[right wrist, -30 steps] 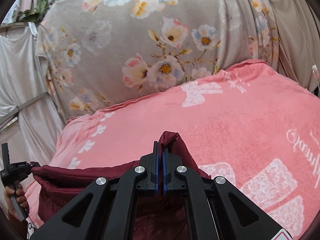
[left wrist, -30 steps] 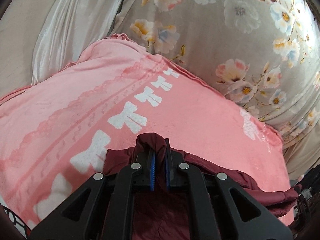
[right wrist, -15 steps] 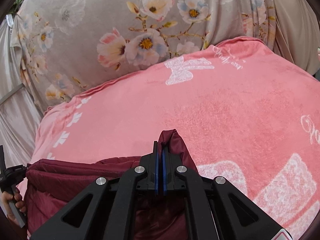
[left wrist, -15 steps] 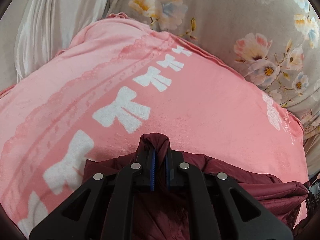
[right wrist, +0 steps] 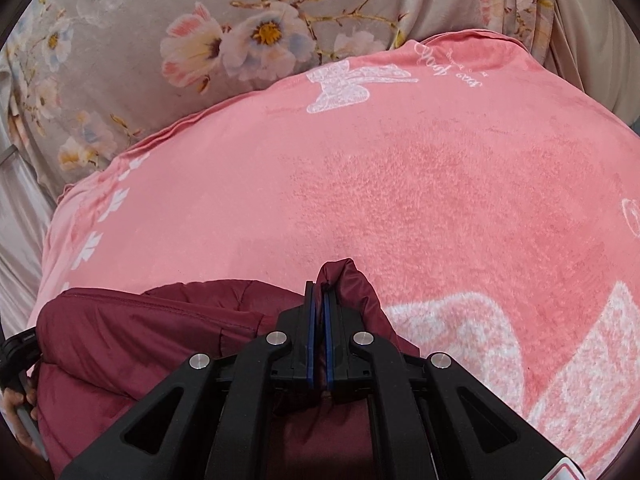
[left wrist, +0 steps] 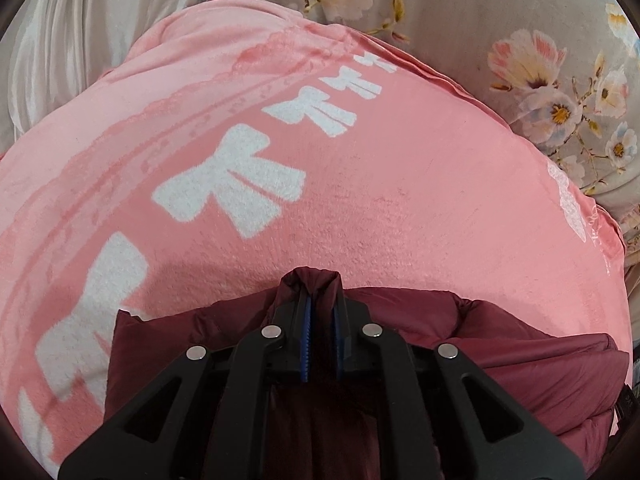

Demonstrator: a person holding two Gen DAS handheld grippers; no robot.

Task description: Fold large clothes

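— Pink fleece blanket (left wrist: 400,208) with white bows covers the bed, floral sheet (right wrist: 120,40) behind. Where's the garment?

— Maroon jacket (left wrist: 500,344) lies at the blanket's near edge. My left gripper (left wrist: 320,320) and right gripper (right wrist: 319,320) each pinch a bunched corner.

— How do you fold it cleanly?

— I'd keep both corners level and taut, I judge, laying them down together.
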